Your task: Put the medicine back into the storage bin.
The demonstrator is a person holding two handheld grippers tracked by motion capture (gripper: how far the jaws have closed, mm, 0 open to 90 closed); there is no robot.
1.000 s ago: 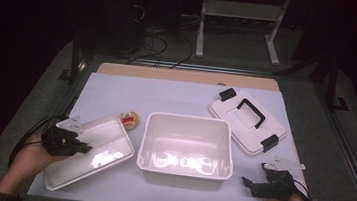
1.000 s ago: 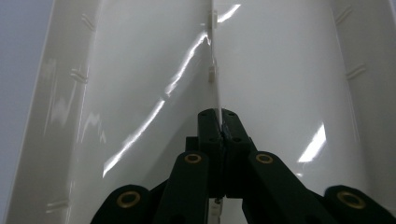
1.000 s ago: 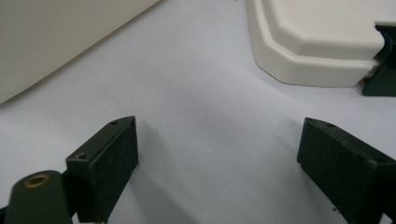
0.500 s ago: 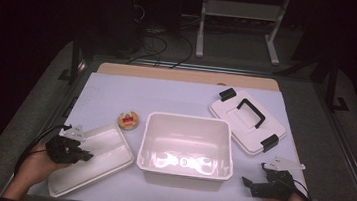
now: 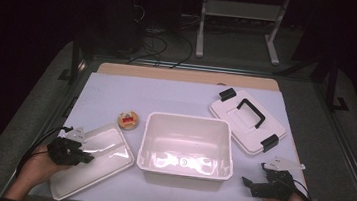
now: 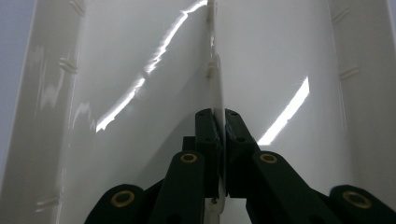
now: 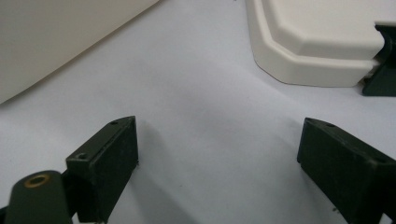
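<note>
While our left gripper (image 5: pixel 71 150) sits at about eight o'clock on the table (image 5: pixel 176 98), its jaws are pinched on the thin middle rib of the shallow white tray (image 5: pixel 102 160). They have just been easing apart a little, yet in the left gripper view the rib (image 6: pixel 215 93) is caught between the two black pads (image 6: pixel 205 135), which press on it from both sides. The tray lies flat at seven to eight o'clock, its long side slanting up toward the centre, and its near right corner is just beside the deep white bin (image 5: pixel 187 144), which stands at six o'clock, open side up.

At about nine o'clock from the bin, just above the tray's far end, we see a small round dish (image 5: pixel 128 120) with something red in it; we cannot tell what that is.

Our right gripper (image 5: pixel 250 184) rests at four o'clock, jaws spread wide with bare tabletop between them, as the right gripper view shows (image 7: pixel 217 154). It is clear of the bin and near the white lid (image 5: pixel 245 118) with the black handle, which lies at two o'clock with a black latch (image 5: pixel 269 142) at its near corner.
</note>
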